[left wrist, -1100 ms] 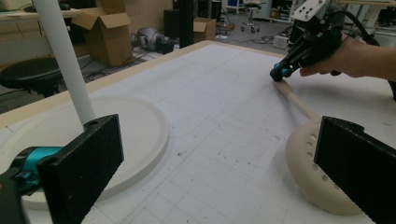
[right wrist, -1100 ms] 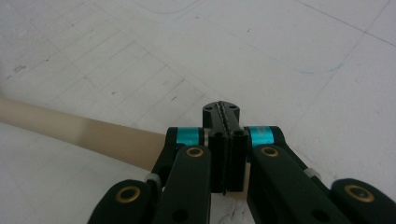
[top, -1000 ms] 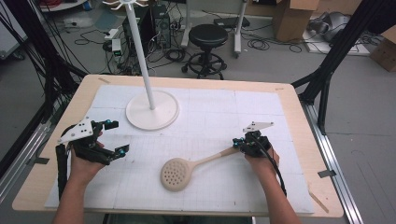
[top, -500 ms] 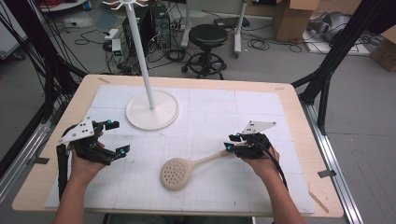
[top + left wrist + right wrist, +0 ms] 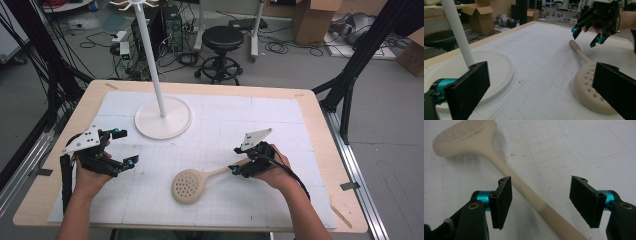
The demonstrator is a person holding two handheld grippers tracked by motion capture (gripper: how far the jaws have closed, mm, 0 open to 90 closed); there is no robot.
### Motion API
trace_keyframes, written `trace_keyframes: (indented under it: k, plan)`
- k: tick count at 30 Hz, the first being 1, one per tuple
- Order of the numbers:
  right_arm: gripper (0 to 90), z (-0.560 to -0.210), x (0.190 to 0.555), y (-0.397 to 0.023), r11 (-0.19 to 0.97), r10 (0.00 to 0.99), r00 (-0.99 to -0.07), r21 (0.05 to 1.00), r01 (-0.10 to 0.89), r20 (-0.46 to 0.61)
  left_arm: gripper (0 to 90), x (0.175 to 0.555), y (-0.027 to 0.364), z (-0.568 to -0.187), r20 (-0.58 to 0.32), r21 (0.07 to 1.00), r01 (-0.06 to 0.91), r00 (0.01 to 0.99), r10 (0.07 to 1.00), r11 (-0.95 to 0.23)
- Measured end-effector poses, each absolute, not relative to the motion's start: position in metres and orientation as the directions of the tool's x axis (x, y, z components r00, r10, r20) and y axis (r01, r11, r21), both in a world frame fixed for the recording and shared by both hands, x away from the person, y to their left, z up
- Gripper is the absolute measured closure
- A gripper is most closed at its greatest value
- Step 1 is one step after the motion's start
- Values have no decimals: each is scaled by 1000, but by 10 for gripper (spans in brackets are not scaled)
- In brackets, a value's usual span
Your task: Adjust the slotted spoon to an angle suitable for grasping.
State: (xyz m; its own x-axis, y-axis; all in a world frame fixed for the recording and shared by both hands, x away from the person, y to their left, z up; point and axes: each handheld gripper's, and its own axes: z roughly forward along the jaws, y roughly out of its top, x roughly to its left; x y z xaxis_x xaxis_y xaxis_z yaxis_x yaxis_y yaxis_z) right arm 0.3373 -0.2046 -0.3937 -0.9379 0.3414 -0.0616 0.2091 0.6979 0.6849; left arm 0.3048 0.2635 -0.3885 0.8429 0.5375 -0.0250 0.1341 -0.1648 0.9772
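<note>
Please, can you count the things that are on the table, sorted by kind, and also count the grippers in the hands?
Slotted spoon, beige, lying flat: 1
White stand with round base and pole: 1
Grippers, both open: 2, left gripper and right gripper
Total: 4

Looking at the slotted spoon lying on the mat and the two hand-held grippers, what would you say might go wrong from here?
1. The right hand-held gripper has just been opening; its pads stand clear of the slotted spoon handle, which lies between them. Lifting now would likely leave the spoon behind.
2. The handle looks smooth and round, so a re-grip near its end might let the heavier bowl tip down.
3. The stand is close behind; a wide swing could knock its pole.
</note>
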Motion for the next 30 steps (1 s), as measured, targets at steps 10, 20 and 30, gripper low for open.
trace_keyframes:
  k: [10, 20, 30]
  plan:
    - [507, -420, 341, -182, 814, 275, -959, 546, 198, -62, 20, 305, 262, -389, -24, 976, 135, 847, 531, -172]
    - [591, -417, 340, -177, 812, 266, -962, 552, 189, -61, 20, 305, 261, -390, -24, 975, 136, 852, 524, -178]
    - [754, -415, 330, -178, 774, 237, -969, 615, 148, -64, 20, 305, 262, -388, -16, 975, 128, 853, 522, -180]
